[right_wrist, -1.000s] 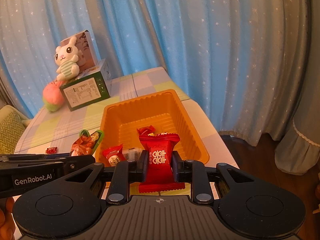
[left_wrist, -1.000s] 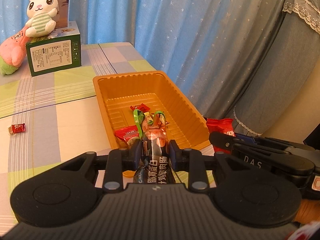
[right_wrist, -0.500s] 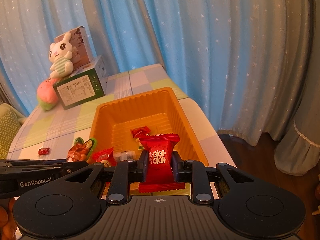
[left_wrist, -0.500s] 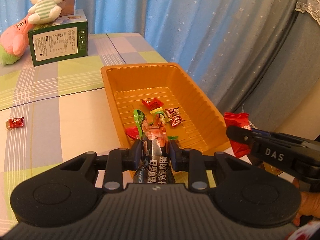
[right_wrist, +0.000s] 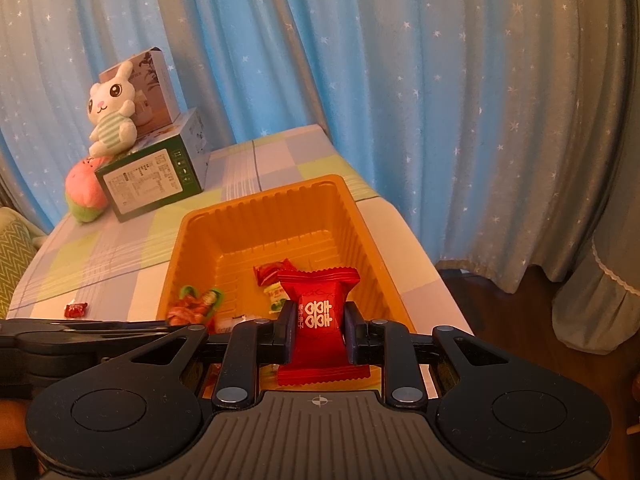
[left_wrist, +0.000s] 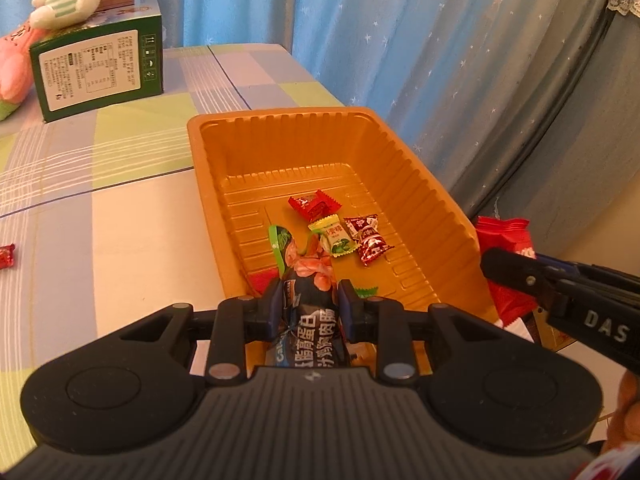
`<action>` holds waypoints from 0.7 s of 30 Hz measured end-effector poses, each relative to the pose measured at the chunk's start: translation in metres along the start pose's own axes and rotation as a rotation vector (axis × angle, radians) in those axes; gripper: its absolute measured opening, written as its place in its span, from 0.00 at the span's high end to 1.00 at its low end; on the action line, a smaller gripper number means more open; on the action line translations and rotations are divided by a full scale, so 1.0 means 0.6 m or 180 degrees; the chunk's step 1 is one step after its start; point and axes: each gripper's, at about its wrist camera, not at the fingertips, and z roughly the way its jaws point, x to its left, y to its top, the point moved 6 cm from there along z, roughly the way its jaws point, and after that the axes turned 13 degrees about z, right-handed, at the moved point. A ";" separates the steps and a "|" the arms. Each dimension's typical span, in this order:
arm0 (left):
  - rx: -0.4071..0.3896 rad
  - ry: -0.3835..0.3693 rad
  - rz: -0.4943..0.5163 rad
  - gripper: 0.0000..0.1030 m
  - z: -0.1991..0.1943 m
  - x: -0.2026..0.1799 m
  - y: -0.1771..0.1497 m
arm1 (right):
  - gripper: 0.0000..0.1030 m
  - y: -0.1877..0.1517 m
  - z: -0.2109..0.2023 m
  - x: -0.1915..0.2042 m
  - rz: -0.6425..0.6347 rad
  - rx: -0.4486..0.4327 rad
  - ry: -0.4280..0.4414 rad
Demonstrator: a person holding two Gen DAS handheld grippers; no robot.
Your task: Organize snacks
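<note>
An orange plastic tray (left_wrist: 420, 176) (right_wrist: 360, 220) sits on the table near its right edge, with several small wrapped candies (left_wrist: 340, 232) on its floor. My left gripper (left_wrist: 310, 304) is shut on a dark sausage snack pack (left_wrist: 310, 320) with a green and orange end, held over the tray's near end. My right gripper (right_wrist: 320, 324) is shut on a red candy packet (right_wrist: 318, 312) with white characters, held over the tray's near right corner. The red packet also shows in the left wrist view (left_wrist: 506, 240).
A loose red candy (left_wrist: 6, 256) (right_wrist: 75, 310) lies on the table left of the tray. A green box (left_wrist: 100, 72) with a plush rabbit (right_wrist: 110, 108) and a pink plush (right_wrist: 84, 192) stands at the back left. Blue curtains (right_wrist: 400, 80) hang behind.
Both grippers have moved forward toward the tray with their snacks still held. The left gripper's snack now hangs over the tray's near end.
</note>
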 end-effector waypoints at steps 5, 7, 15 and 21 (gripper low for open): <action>-0.0037 0.0040 0.0004 0.75 0.019 0.005 0.011 | 0.76 0.005 0.006 0.002 -0.0012 0.0002 -0.0002; -0.0068 0.0038 -0.0031 0.75 0.020 0.008 0.015 | 0.76 0.009 0.011 0.002 -0.0030 0.0001 0.0001; -0.0280 0.0064 -0.0205 0.73 -0.020 0.034 0.023 | 0.76 0.024 0.027 0.013 -0.0078 -0.0001 0.0031; -0.0367 0.0072 -0.0292 0.73 -0.049 0.050 0.021 | 0.76 0.025 0.038 0.029 -0.0071 0.0050 0.0087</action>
